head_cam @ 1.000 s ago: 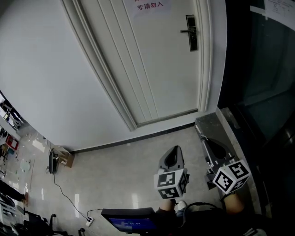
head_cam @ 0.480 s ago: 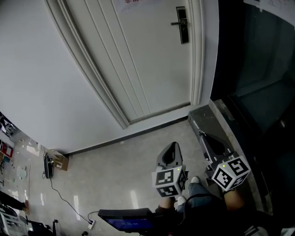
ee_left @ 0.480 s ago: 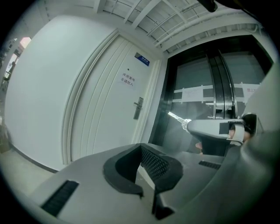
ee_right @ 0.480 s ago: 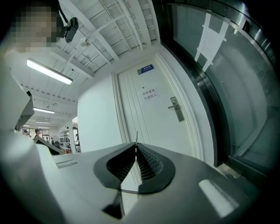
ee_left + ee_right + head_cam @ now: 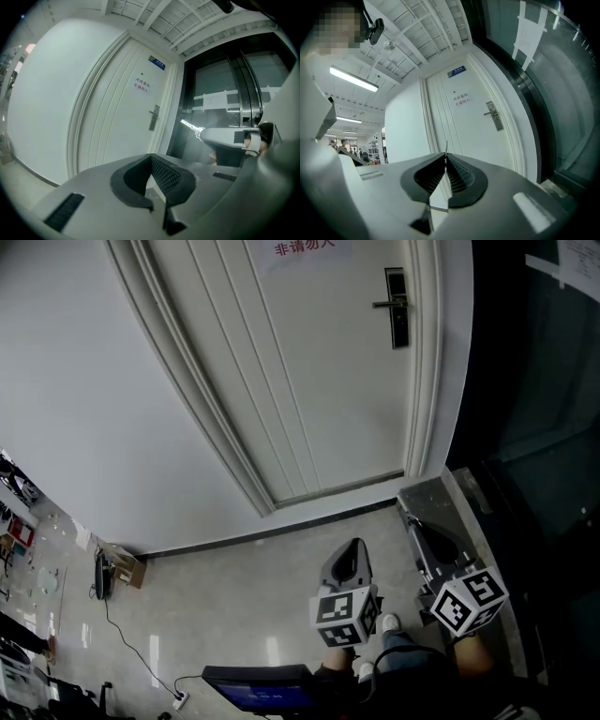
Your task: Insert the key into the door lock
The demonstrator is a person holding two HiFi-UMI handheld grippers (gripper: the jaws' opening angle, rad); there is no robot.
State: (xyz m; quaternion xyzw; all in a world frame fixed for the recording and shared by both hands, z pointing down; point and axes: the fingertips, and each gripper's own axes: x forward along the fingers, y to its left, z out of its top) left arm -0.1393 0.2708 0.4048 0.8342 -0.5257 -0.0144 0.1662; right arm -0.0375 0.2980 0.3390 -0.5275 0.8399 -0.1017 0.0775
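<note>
Door: we're facing the white panelled door (image 5: 319, 381) (image 5: 464, 122), and it's closed in its frame.
Lock: the dark metal lock plate (image 5: 398, 310) (image 5: 153, 118) (image 5: 494, 116) sits on the door's right side, with its lever handle pointing left.
Right: our grey right tongs (image 5: 412, 521) (image 5: 446, 157) are clamped on the thin silver key (image 5: 446, 147) (image 5: 189, 125). They're low over the floor, far below the lock plate.
Key: it's edge-on between the pads with the blade poking out past the tips. It's aimed towards the door and well apart from the lock plate.
Left: our grey left tongs (image 5: 352, 547) (image 5: 151, 158) have the pads pressed together with nothing between them. They're just left of the right tongs and equally far below the lock plate.
Notice: a white paper sheet with red characters (image 5: 300, 247) is up and left of the lock plate.
Glass: a dark glass wall (image 5: 534, 381) stands right of the lock plate, past the door frame.
</note>
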